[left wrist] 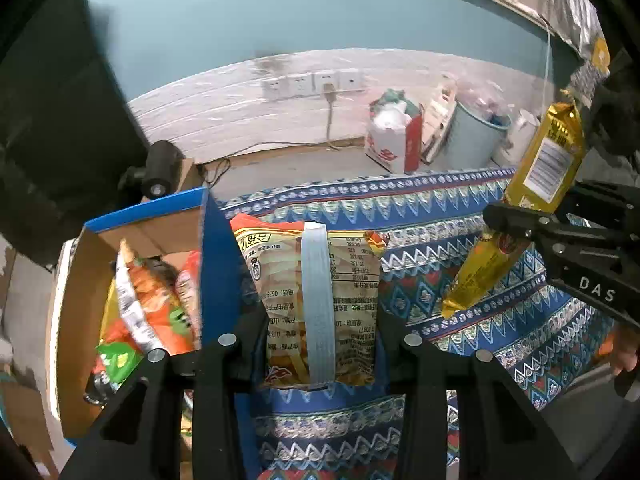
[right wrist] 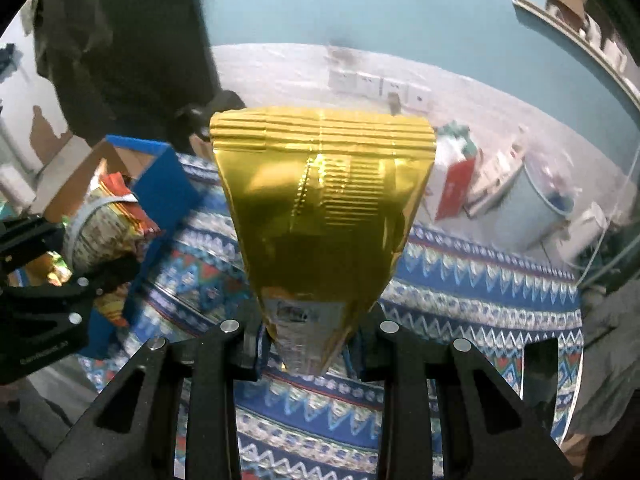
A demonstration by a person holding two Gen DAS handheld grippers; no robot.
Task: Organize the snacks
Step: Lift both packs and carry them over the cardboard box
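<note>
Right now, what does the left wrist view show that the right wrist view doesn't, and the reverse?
Left wrist only: the printed label on the gold snack bag, and the orange packets inside the blue cardboard box.
Right wrist only: the gold bag's crimped top seal.
Both: each hand-held gripper shut on a bag, the chip bag in the left one, and the patterned cloth.

Both fisheye views bend straight lines and fall to black at the rounded corners. Dim, cool indoor light gives soft shadows. Glare flashes off the gold packet (right wrist: 324, 216) in the right wrist view. Motion blur smears the patterned cloth (right wrist: 480, 300) and the cardboard box (left wrist: 132, 236).
</note>
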